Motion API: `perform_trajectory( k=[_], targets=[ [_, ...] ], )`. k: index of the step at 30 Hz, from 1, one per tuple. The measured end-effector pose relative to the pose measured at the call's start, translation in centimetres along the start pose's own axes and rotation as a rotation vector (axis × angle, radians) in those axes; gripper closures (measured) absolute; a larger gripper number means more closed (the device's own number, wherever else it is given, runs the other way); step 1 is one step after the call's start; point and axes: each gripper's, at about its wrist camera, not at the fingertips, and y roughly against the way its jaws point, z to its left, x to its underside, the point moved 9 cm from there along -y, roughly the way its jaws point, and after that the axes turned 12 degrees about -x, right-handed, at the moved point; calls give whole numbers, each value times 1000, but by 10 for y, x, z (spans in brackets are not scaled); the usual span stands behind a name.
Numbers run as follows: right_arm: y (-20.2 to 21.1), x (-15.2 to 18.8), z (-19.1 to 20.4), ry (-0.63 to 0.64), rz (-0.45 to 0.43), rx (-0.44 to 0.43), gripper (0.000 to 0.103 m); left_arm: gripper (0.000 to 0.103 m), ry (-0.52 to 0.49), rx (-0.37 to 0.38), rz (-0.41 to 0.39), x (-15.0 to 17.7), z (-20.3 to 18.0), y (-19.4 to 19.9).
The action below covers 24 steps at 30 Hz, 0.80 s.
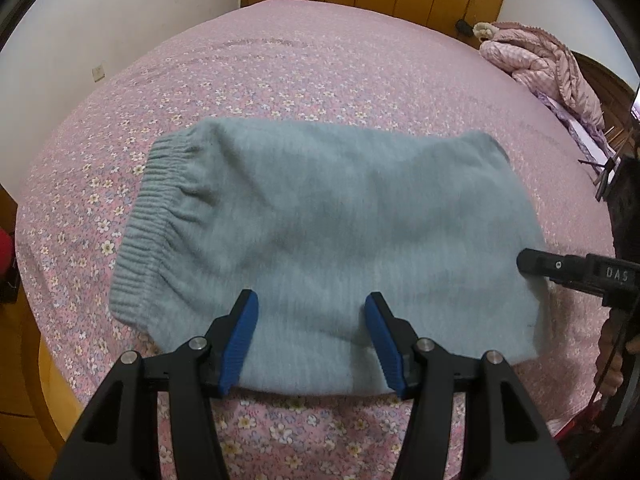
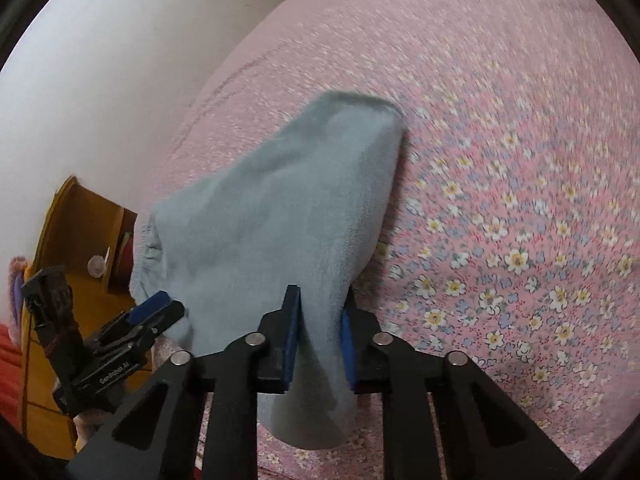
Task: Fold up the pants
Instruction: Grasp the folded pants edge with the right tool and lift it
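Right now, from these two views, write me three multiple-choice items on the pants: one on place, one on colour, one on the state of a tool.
1. Where do the pants lie?
A. on a flowered bedspread
B. on a wooden floor
C. in a basket

2. What colour are the pants?
A. red
B. pale blue-grey
C. black

3. How does the right tool stand?
A. wide open, clear of the cloth
B. closed on a fold of the pants
C. gripping a pillow

Answers:
1 A, pink flowered cloth shows all round them.
2 B, both views show that colour.
3 B, the right wrist view shows its blue pads pressing the cloth, while the left tool stands open over the near edge.
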Motion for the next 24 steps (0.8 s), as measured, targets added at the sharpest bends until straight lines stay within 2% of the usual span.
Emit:
perform_trajectory(
  k=[4,12,18,24],
  targets=[
    [12,-5,23,63,-24,-24,88,44,7,37,-7,1,-3,6],
    [24,-22,68,174,-37,-76,89,44,-10,49,-6,9,-9,7],
    [15,-31,94,238,-27,-71,90,44,4,51,-20,5,-7,18],
    [12,-34,107,298,-2,-59,90,44,35,37,-58,1,12,35]
  ],
)
